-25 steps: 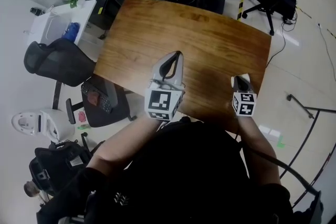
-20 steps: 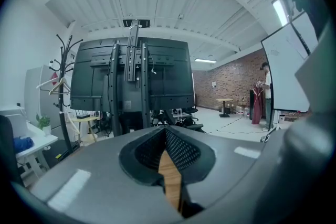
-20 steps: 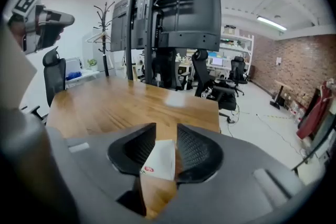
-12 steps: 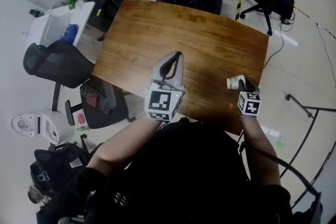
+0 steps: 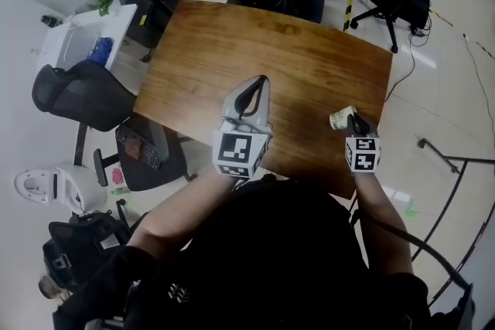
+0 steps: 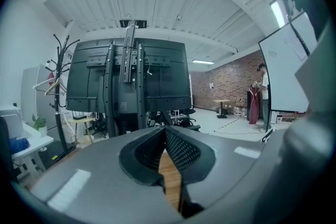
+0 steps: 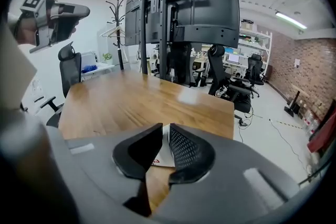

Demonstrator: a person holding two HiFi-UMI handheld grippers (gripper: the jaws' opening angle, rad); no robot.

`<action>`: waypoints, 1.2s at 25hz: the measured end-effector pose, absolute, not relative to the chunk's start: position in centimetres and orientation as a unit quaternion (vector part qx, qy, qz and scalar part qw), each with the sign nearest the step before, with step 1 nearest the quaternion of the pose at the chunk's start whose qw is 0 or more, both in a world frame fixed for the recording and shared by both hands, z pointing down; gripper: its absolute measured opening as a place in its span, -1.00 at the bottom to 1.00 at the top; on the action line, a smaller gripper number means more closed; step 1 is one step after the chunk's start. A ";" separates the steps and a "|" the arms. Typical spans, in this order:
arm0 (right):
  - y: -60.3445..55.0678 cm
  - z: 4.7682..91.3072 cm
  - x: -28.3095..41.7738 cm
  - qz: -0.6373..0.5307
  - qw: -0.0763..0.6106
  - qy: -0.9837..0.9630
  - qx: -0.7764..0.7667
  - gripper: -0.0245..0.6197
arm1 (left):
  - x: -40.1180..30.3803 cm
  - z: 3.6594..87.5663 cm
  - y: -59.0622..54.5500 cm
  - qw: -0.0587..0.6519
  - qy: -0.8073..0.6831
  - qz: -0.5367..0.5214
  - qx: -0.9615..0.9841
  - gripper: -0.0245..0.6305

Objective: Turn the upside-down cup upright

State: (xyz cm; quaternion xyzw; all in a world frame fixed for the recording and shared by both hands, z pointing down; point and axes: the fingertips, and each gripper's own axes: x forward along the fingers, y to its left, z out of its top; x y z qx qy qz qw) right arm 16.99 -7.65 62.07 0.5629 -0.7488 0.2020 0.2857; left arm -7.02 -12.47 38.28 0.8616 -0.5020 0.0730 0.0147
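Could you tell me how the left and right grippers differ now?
The left gripper is shut and empty; the right gripper is closing its jaws on the cup. The left gripper sits mid-table, the right gripper near the table's right edge. Both carry marker cubes.

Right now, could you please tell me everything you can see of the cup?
The cup is small, pale and looks like paper, with a bit of red print. It is tipped sideways near the table's right edge, and its mouth seems to face left in the head view. The right gripper has its wall between closing jaws. Whether it touches the table is unclear.
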 end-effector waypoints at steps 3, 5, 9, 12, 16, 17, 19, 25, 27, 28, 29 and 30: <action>-7.8 61.8 16.7 0.193 0.288 -0.752 0.561 -0.81 | -7.0 38.2 -12.5 0.012 -0.501 0.073 0.863 -0.93; -8.0 61.4 16.2 0.189 0.286 -0.756 0.558 -0.83 | -7.1 38.2 -12.6 0.014 -0.501 0.072 0.862 -0.93; -8.3 61.2 16.1 0.182 0.289 -0.758 0.555 -0.86 | -7.2 38.3 -12.6 0.014 -0.502 0.073 0.862 -0.93; -8.4 61.3 15.9 0.175 0.295 -0.760 0.553 -0.88 | -7.4 38.3 -12.6 0.016 -0.504 0.071 0.861 -0.93; -8.2 61.3 15.3 0.174 0.300 -0.764 0.544 -0.88 | -7.6 38.3 -12.6 0.016 -0.506 0.070 0.860 -0.93; -8.2 61.3 15.2 0.175 0.300 -0.764 0.543 -0.88 | -7.6 38.3 -12.6 0.017 -0.506 0.070 0.859 -0.93; -8.2 61.4 14.9 0.173 0.302 -0.765 0.542 -0.88 | -7.8 38.4 -12.7 0.018 -0.508 0.069 0.858 -0.93; -8.0 61.9 13.6 0.174 0.310 -0.772 0.526 -0.88 | -8.0 38.5 -12.8 0.021 -0.511 0.068 0.857 -0.93; -7.9 62.3 13.2 0.176 0.312 -0.774 0.522 -0.88 | -8.1 38.8 -12.7 0.025 -0.511 0.072 0.856 -0.93; -7.8 62.4 13.0 0.178 0.311 -0.776 0.520 -0.88 | -8.1 39.1 -12.6 0.028 -0.510 0.076 0.856 -0.93; -7.8 62.5 12.9 0.179 0.311 -0.776 0.519 -0.88 | -8.2 39.3 -12.5 0.031 -0.509 0.081 0.856 -0.93; -7.8 62.5 12.9 0.180 0.309 -0.776 0.519 -0.88 | -8.2 39.4 -12.4 0.031 -0.509 0.082 0.856 -0.93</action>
